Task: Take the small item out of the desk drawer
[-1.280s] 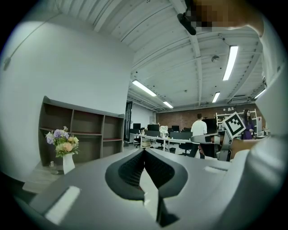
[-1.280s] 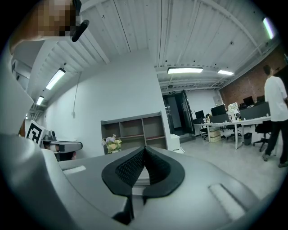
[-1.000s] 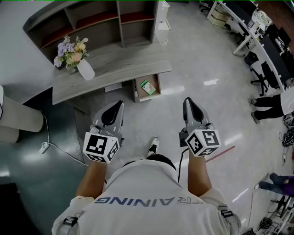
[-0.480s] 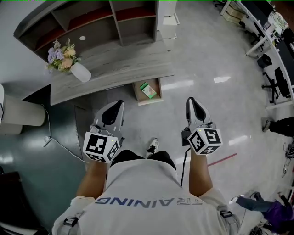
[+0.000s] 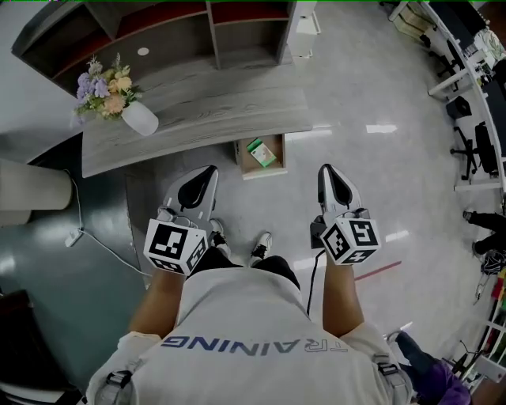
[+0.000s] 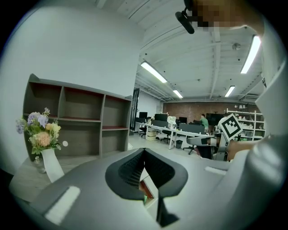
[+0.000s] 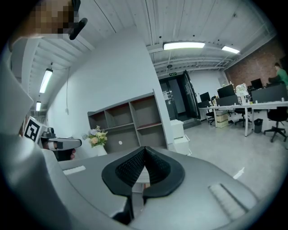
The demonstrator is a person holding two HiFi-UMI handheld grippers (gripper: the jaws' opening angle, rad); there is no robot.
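Note:
A small green item [image 5: 261,152] lies in the open drawer [image 5: 273,166], which sticks out from under the grey wooden desk [image 5: 221,103] in the head view. My left gripper [image 5: 207,172] is held above the floor, short of the drawer and to its left, shut and empty. My right gripper [image 5: 326,171] hovers to the drawer's right, also shut with nothing in it. In the left gripper view the jaw tips [image 6: 144,152] meet, and the drawer shows in the gap below them. In the right gripper view the tips [image 7: 144,150] touch too.
A white vase of flowers [image 5: 141,117] stands on the desk's left end. An open shelf unit [image 5: 213,32] is behind the desk, with a white cabinet [image 5: 304,24] beside it. A cable [image 5: 79,237] lies on the floor at left. Office desks and chairs [image 5: 474,79] fill the right.
The person has stepped forward, so the desk and open drawer are closer to both grippers. Both grippers stay shut and hold the same pose.

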